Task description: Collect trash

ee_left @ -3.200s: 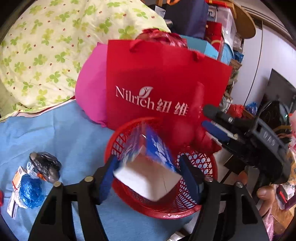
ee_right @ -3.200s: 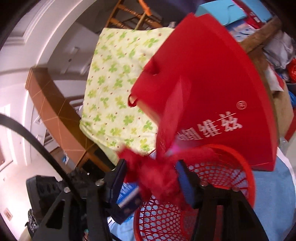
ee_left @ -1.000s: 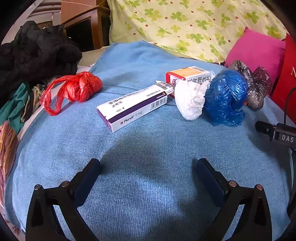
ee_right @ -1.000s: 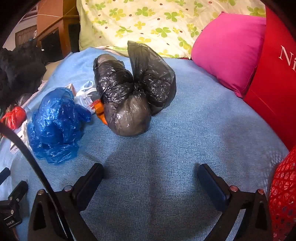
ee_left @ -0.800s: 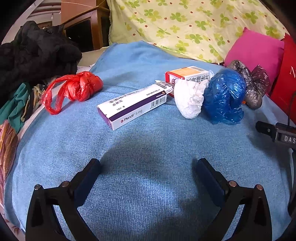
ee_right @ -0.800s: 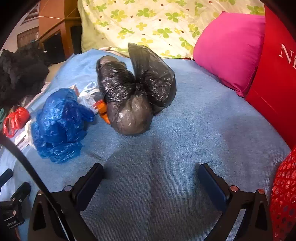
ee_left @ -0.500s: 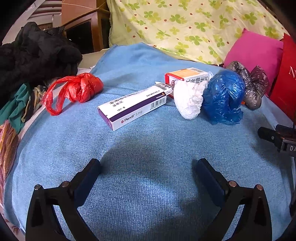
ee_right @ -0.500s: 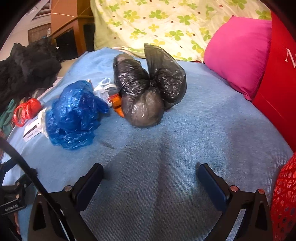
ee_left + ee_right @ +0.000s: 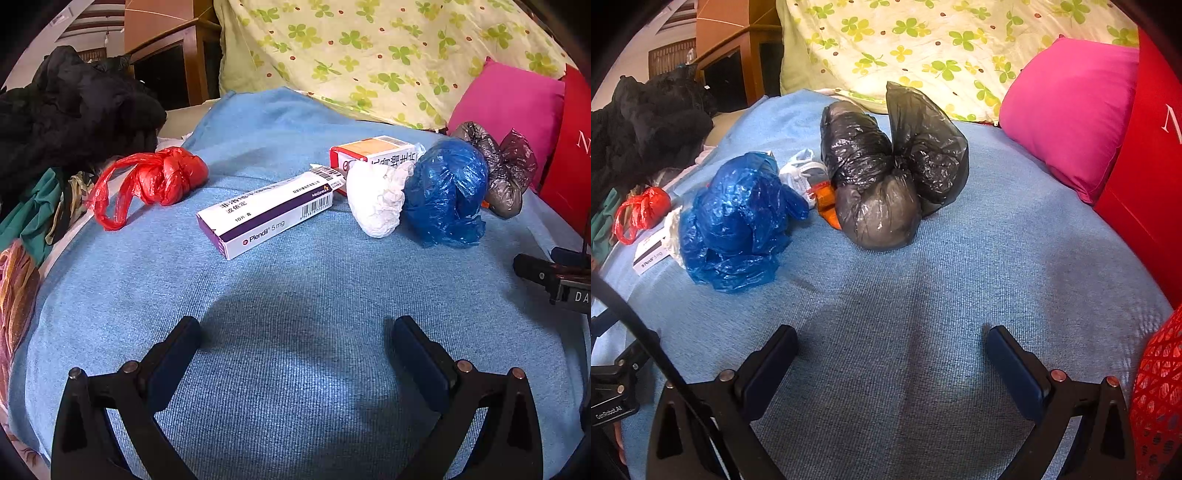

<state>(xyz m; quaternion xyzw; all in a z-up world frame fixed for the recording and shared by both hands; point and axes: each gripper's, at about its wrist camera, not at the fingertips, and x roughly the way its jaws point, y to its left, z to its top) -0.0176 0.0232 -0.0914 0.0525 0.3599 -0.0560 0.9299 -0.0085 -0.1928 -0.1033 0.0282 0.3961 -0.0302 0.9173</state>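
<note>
While my left claw (image 9: 295, 328) and right claw (image 9: 892, 338) gape empty low in frame, the box (image 9: 266, 214) and black bag (image 9: 890, 177) lie mid-frame on the blanket (image 9: 295, 280).

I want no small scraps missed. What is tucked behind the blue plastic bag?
Behind the blue plastic bag peek a crumpled white bag and an orange piece, wedged against the black bag. Their remaining parts are covered.

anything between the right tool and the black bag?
Nothing. In the right wrist view only bare blue blanket lies between the open right tool and the black bag.
</note>
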